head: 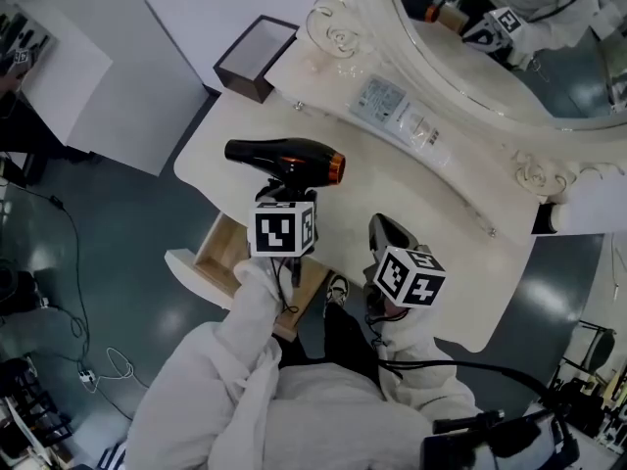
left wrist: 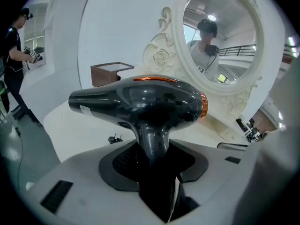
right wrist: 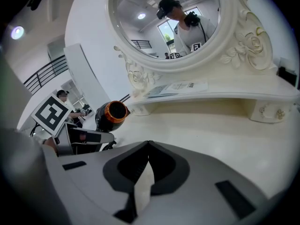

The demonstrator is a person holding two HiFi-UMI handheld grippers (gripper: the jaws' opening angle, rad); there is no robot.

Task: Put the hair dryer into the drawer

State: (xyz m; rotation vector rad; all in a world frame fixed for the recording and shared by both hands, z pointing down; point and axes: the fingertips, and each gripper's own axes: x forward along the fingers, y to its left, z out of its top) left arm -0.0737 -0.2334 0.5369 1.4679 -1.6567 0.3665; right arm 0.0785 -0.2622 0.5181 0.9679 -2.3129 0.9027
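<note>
Left gripper (head: 277, 192) is clamped on the dryer (head: 284, 157) handle, holding it above the table (head: 441, 204), right gripper (head: 387, 235) is shut on nothing, so I'd call this mid-carry, and next it needs lowering into the open drawer (head: 217, 251) just below.

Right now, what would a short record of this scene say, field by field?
Held item: black hair dryer with orange ring, held over the cream dressing table
Left tool: shut on the dryer's handle
Right tool: shut, nothing in it, over the table
Wooden drawer: pulled open, below the left tool
Also there: oval mirror in a carved frame, brown open box
</note>
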